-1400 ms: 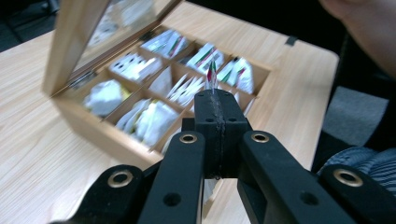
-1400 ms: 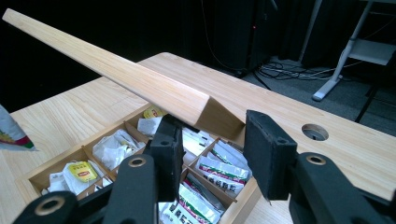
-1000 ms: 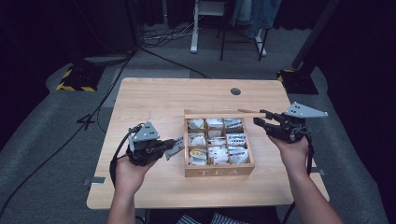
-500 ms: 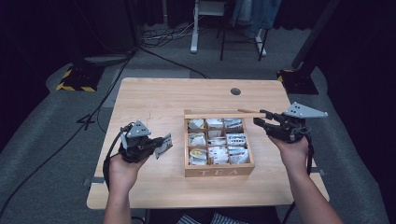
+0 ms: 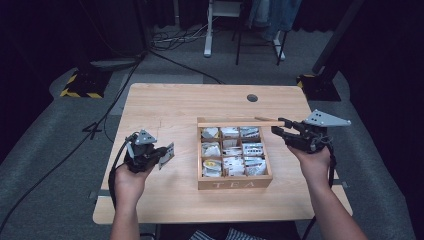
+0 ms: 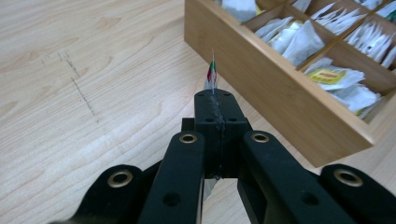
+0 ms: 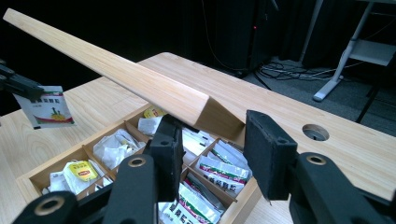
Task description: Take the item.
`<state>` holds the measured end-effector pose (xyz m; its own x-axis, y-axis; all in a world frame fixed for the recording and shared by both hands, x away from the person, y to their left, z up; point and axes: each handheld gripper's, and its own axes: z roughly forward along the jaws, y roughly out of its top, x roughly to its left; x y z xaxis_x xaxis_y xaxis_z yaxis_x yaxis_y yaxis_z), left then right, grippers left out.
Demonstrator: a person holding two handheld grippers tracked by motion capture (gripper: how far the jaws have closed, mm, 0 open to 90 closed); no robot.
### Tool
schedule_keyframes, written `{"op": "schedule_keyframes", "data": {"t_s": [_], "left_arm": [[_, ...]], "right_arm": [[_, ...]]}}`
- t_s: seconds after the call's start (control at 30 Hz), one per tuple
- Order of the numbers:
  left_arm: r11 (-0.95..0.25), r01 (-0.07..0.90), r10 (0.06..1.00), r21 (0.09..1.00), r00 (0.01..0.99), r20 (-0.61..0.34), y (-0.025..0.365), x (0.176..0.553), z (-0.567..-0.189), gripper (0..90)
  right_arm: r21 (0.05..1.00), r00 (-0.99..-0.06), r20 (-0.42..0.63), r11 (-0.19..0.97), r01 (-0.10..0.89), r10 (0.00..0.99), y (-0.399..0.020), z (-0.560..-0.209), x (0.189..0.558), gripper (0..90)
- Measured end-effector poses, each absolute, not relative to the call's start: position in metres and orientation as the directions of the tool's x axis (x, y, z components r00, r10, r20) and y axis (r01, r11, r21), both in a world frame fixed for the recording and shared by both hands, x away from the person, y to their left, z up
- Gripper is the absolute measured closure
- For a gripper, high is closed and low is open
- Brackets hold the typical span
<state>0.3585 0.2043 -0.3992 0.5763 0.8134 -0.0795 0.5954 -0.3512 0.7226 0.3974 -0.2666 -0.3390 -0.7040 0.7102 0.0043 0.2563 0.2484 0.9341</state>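
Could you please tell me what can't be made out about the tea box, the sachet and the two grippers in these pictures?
- Sachet: left gripper view sees it edge-on, so its print is unreadable; in the high view it is too small.
- Lid: right gripper view cannot settle whether the right gripper presses it; its hinge is hidden.
- Box: the bags' labels are too small in the high view.
- Left gripper: its jaws are blurred there.

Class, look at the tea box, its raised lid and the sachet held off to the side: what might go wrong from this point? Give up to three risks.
1. The left gripper pinches the sachet only by a thin edge, so it may slip out and drop on the table.
2. The lid stands raised, with its corner between the right gripper's pads; whether they clamp it is unclear. If that hold gives, it may fall shut on the box.
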Motion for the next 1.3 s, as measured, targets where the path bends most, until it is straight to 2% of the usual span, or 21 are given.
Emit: {"op": "schedule_keyframes", "data": {"t_s": [0.3,0.57,1.03,1.13,1.23,1.3], "left_arm": [[-0.320,0.624,0.832,0.713,0.545,-0.104,0.210,0.366,-0.413,89.4],[-0.259,0.636,0.872,0.727,0.477,-0.107,0.224,0.372,-0.429,89.3],[-0.214,0.653,0.888,0.726,0.440,-0.134,0.233,0.378,-0.446,88.0],[-0.212,0.659,0.901,0.722,0.418,-0.118,0.234,0.379,-0.447,77.2],[-0.201,0.656,0.924,0.727,0.374,-0.082,0.234,0.380,-0.445,57.3],[-0.206,0.650,0.934,0.731,0.355,-0.053,0.234,0.379,-0.443,49.9]], "right_arm": [[0.934,-0.704,0.004,0.249,0.256,0.711,-0.267,-0.339,0.397,57.5],[0.935,-0.703,0.004,0.247,0.256,0.711,-0.266,-0.339,0.397,57.5],[0.934,-0.702,0.004,0.248,0.256,0.712,-0.266,-0.340,0.397,57.5],[0.934,-0.703,0.004,0.248,0.256,0.711,-0.266,-0.340,0.397,57.4],[0.934,-0.703,0.004,0.248,0.256,0.711,-0.266,-0.340,0.397,57.4],[0.935,-0.705,0.007,0.246,0.256,0.709,-0.267,-0.340,0.397,57.3]]}}
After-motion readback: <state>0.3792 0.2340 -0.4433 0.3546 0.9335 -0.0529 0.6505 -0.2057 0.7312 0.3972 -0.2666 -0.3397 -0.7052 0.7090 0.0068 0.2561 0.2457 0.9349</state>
